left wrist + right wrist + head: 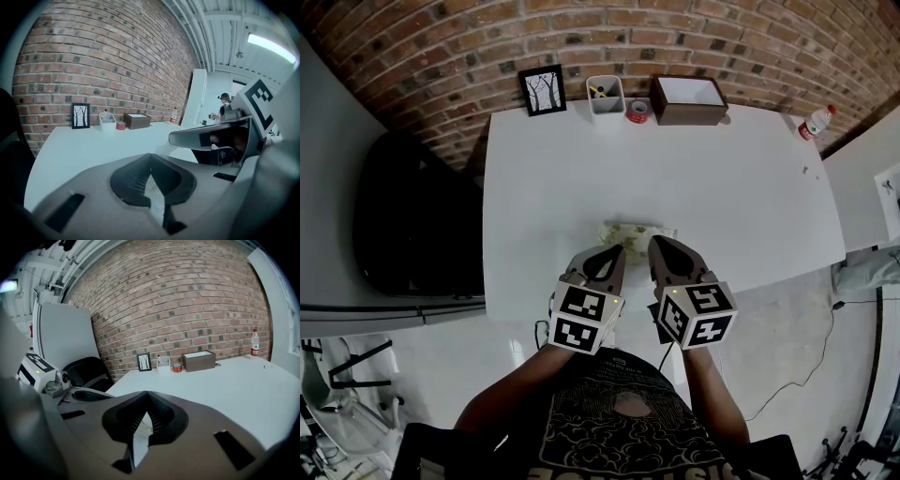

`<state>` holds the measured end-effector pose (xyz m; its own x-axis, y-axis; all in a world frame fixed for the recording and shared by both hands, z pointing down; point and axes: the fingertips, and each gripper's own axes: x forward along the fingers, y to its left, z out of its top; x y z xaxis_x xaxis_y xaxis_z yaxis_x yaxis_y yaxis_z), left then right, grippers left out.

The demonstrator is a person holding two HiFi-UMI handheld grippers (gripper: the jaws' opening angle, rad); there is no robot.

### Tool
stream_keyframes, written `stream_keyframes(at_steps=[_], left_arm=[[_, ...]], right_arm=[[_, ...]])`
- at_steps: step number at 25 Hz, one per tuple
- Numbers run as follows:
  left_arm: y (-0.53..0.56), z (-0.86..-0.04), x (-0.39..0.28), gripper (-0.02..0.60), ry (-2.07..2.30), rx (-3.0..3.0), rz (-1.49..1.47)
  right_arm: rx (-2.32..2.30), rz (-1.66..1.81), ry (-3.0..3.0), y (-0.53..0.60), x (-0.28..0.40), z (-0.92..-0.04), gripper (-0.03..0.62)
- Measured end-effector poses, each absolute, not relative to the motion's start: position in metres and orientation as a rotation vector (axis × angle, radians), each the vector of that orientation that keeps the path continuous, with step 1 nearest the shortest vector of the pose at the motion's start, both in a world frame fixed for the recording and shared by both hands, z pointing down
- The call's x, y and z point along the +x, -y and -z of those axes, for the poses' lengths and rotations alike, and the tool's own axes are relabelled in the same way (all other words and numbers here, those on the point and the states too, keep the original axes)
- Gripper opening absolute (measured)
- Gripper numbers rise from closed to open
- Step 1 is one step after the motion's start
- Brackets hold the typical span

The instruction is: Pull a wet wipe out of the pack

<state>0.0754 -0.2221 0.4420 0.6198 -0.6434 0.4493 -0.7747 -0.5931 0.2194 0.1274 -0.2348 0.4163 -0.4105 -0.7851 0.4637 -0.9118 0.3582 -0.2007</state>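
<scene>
You're holding the left gripper and right gripper with the jaws pinched tip to tip, nothing clearly caught in them. The wet wipe pack is lying flat just past both tips, long side running crosswise to the jaws. Heads up: nothing's pinning it, so I'm guessing a tug drags the whole pack along.

Setting: an office-type workroom. Evidence: long white worktop against a bare brick wall; black office chair at its side; desk items along the back edge, namely a framed print, pen pot and tape roll. Exposed ceiling pipes, strip light, cables on the floor.
</scene>
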Motion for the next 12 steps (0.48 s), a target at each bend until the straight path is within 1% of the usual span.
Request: stream_keyframes(at_steps=[12], left_arm=[[0.205,-0.429,0.077,0.011,1.149,2.477,-0.444]], right_arm=[[1.526,-0.541,2.398,0.219,0.126,-0.384,0.015]])
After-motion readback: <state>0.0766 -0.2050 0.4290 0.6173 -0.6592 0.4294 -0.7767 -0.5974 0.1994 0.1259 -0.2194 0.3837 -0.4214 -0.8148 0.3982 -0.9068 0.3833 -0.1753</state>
